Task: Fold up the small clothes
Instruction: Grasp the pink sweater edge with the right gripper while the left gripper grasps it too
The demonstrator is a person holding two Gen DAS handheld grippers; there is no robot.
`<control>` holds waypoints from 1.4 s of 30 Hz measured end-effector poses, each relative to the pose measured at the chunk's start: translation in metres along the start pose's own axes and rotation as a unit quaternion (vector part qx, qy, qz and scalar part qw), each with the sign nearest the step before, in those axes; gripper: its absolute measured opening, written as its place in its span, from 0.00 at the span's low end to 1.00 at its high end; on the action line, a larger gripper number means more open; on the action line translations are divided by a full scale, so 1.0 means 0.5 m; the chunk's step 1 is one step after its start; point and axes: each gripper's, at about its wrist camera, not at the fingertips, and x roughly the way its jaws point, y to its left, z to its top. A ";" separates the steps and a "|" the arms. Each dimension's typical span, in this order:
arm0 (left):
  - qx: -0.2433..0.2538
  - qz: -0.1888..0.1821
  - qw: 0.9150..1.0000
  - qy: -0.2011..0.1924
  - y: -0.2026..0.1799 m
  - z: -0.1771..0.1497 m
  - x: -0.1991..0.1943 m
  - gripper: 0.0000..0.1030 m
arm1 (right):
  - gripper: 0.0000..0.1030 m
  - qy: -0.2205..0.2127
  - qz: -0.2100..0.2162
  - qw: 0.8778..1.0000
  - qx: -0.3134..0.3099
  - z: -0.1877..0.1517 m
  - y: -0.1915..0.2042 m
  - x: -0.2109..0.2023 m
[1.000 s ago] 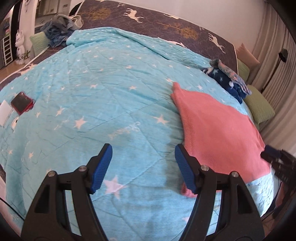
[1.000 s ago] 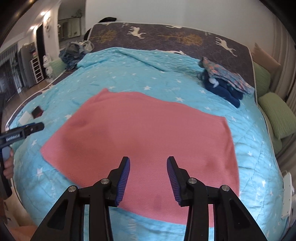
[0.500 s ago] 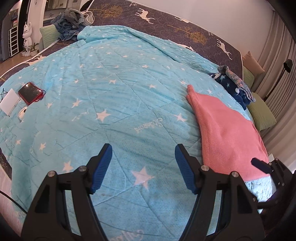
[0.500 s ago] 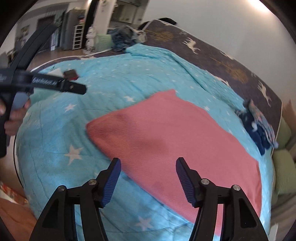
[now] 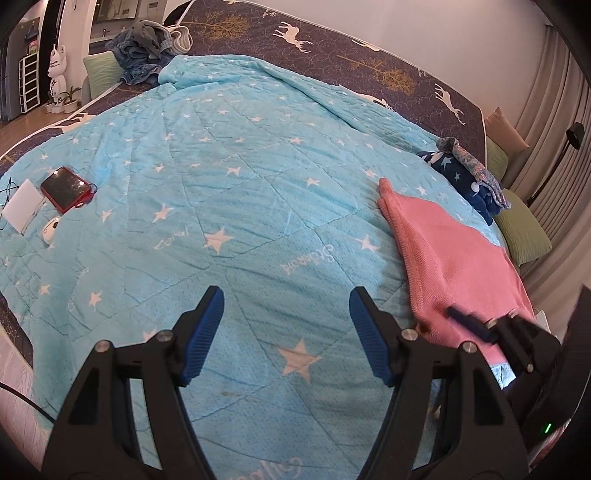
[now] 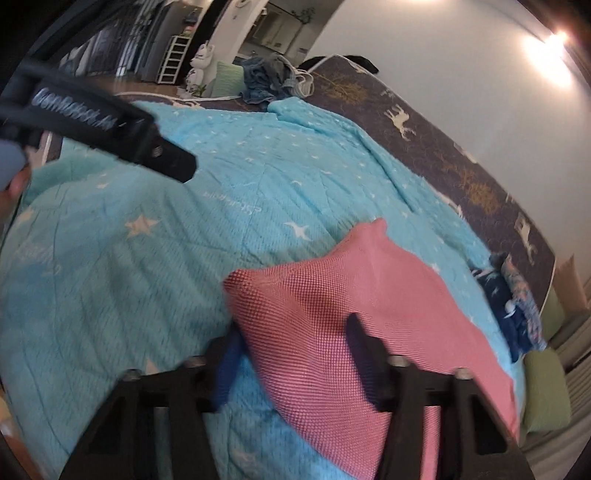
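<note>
White walls (image 5: 424, 26), grey curtains (image 5: 554, 110), wooden floor (image 5: 22, 125), deer-print mattress (image 5: 332, 48) under star-patterned turquoise quilt (image 5: 221, 166).

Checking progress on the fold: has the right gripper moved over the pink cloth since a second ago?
Yes. The right gripper has swung left and come down toward the pink cloth, judged against the blue quilt: its fingers now straddle the cloth's left corner.

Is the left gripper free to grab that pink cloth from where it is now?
Probably yes. The left gripper is open over bare blue quilt, and the pink cloth lies flat just to its right with nothing between. The right gripper already straddles the cloth's near corner.
</note>
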 end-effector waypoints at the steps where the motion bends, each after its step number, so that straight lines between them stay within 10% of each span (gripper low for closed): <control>1: -0.001 0.000 1.000 0.001 0.001 0.001 0.000 0.69 | 0.19 0.008 0.014 1.000 0.018 0.002 -0.011 0.003; 16: 0.011 -0.096 0.993 0.065 -0.081 0.078 0.112 0.69 | 0.14 -0.016 0.085 0.985 0.148 -0.011 -0.093 -0.042; 28: -0.072 -0.254 0.947 0.185 -0.187 0.150 0.311 0.74 | 0.12 -0.033 0.122 0.960 0.250 -0.049 -0.187 -0.058; 30: -0.077 -0.253 0.947 0.182 -0.199 0.167 0.323 0.65 | 0.12 -0.035 0.123 0.959 0.253 -0.053 -0.194 -0.059; 32: -0.077 -0.248 0.947 0.189 -0.214 0.183 0.334 0.11 | 0.12 -0.036 0.125 0.958 0.255 -0.057 -0.200 -0.061; 42: 0.002 -0.239 0.959 0.153 -0.336 0.228 0.271 0.10 | 0.12 -0.057 0.131 0.944 0.298 -0.103 -0.254 -0.098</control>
